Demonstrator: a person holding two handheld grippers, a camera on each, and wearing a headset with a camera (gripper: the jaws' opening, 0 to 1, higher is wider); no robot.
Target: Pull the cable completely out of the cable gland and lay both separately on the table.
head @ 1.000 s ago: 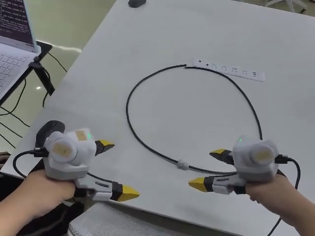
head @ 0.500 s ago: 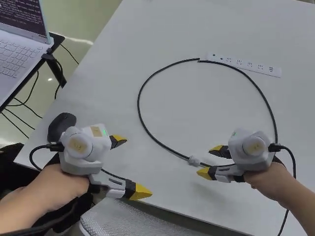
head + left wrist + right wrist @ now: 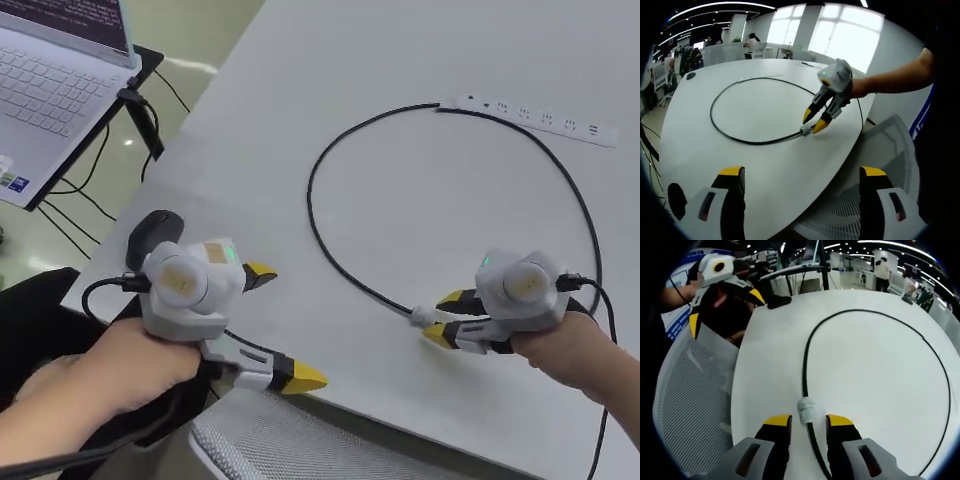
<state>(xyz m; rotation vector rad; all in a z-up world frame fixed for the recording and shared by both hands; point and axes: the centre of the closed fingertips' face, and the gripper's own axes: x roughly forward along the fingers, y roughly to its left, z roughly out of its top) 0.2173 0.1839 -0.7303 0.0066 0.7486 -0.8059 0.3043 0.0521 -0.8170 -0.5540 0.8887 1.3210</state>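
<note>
A long black cable [image 3: 309, 203] lies in a wide loop on the white table [image 3: 440, 210]. A small white cable gland [image 3: 422, 318] sits on it near the table's front edge. My right gripper [image 3: 441, 317] is low over the table with its yellow-tipped jaws narrowly open. In the right gripper view the gland [image 3: 806, 410] lies just ahead of the tips of my right gripper [image 3: 808, 421], and the cable [image 3: 804, 355] runs back between them. My left gripper [image 3: 283, 326] is wide open at the front left corner, holding nothing. The left gripper view shows its own jaws [image 3: 802, 171], the gland [image 3: 805, 130] and the right gripper [image 3: 815, 120].
A white power strip [image 3: 535, 118] lies at the far side, where the cable ends meet. A black mouse [image 3: 155, 228] sits at the table's left edge. A laptop [image 3: 60, 90] stands on a stand to the left. A mesh chair [image 3: 260, 450] is below the front edge.
My right gripper has moved left along the front edge up to the gland, and its jaws have narrowed around the cable. The left gripper stays wide open.
</note>
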